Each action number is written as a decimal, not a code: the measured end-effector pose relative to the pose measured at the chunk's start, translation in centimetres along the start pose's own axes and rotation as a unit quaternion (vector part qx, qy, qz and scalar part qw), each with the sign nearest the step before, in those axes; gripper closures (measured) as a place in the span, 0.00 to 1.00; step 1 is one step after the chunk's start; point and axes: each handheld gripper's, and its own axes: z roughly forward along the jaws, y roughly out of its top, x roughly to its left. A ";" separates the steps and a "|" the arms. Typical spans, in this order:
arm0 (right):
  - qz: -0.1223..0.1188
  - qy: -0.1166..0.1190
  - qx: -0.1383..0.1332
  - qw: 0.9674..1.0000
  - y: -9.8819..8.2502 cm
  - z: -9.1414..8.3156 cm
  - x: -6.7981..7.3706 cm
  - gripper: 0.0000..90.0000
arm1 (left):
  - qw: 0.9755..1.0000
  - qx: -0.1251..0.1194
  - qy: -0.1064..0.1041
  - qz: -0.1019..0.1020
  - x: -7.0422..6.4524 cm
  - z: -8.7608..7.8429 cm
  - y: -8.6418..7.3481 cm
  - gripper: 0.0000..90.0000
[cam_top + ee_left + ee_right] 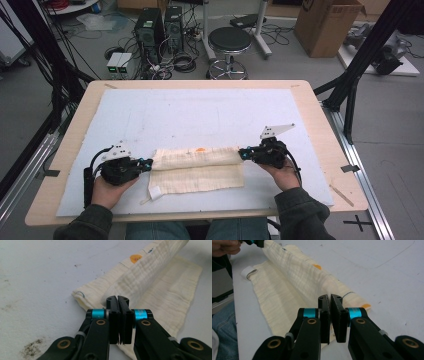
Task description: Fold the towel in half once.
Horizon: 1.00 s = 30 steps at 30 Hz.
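Observation:
A cream muslin cloth [195,172] with small orange marks [200,149] lies on the pale mat near the table's front edge. Its far half is folded over and raised into a long ridge between the two grippers. My left gripper [148,164] is shut on the ridge's left end. In the left gripper view the jaws [117,300] meet on the cloth [160,290] fold. My right gripper [242,154] is shut on the right end, and its own view has the jaws [329,298] pinching the cloth [287,285]. A white tag loop [155,191] sticks out at the front left corner.
The pale mat [200,110] covers most of the wooden table [320,115], bare behind the cloth. On the floor beyond stand a black stool [229,42], computer towers [150,27] with cables and a cardboard box [327,22]. Black frame poles [360,65] rise at the right.

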 end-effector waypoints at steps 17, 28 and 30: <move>-0.002 0.004 0.020 1.000 -1.6 0.5 0.7 0.95 | 1.000 0.008 -0.019 0.005 -0.6 -0.3 -1.0 0.97; 0.000 0.004 0.022 1.000 -2.0 0.3 0.9 0.95 | 0.999 0.015 -0.026 0.011 -0.9 -0.3 -1.3 0.97; 0.001 0.005 0.024 1.000 -2.0 0.3 1.0 0.95 | 0.999 0.014 -0.027 0.010 -0.9 -0.3 -1.3 0.97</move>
